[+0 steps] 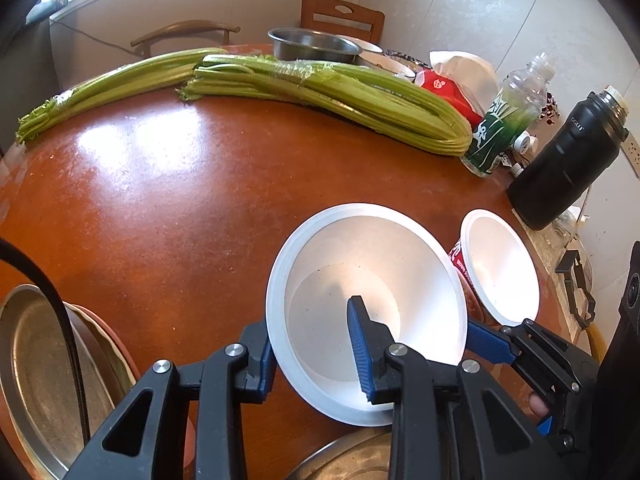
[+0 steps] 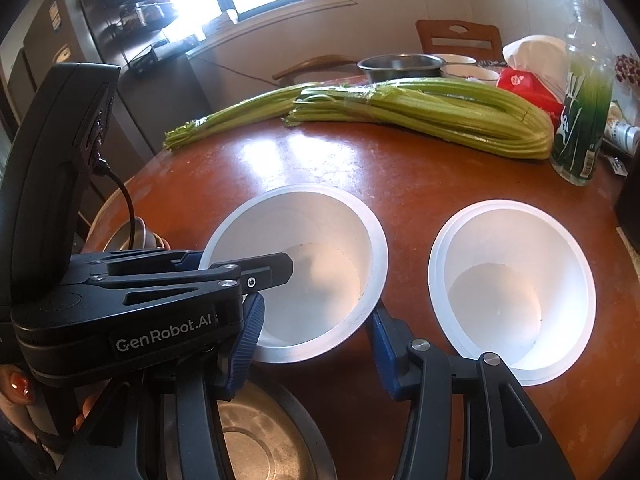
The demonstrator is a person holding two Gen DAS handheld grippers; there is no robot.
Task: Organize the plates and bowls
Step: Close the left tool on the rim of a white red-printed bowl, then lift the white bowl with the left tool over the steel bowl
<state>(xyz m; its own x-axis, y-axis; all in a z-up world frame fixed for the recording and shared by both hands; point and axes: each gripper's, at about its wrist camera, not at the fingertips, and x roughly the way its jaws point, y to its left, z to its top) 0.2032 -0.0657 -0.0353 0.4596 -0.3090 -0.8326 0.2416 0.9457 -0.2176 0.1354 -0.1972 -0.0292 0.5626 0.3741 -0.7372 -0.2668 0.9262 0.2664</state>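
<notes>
- Grip on a thin wall: left gripper pinched narrow on the near rim of the left white bowl, one finger outside and one inside, close to the near edge of the table; possible crumpling or a slip from so small a bite.
- Crowding from the right gripper, jaws part-way apart at the same bowl's near rim, contact impossible to tell; risk of a knock or a tug against the left grip.
- Clatter onto the metal plates just below, at the near edge, on a drop.
- Bump into the second white bowl just beside, toward the right edge, probably light enough to skid; poor seating from nesting at a tilt.
- Farther back, celery, plastic bottle and black flask toward the far and right edges: toppling likely only from a wide swing.
</notes>
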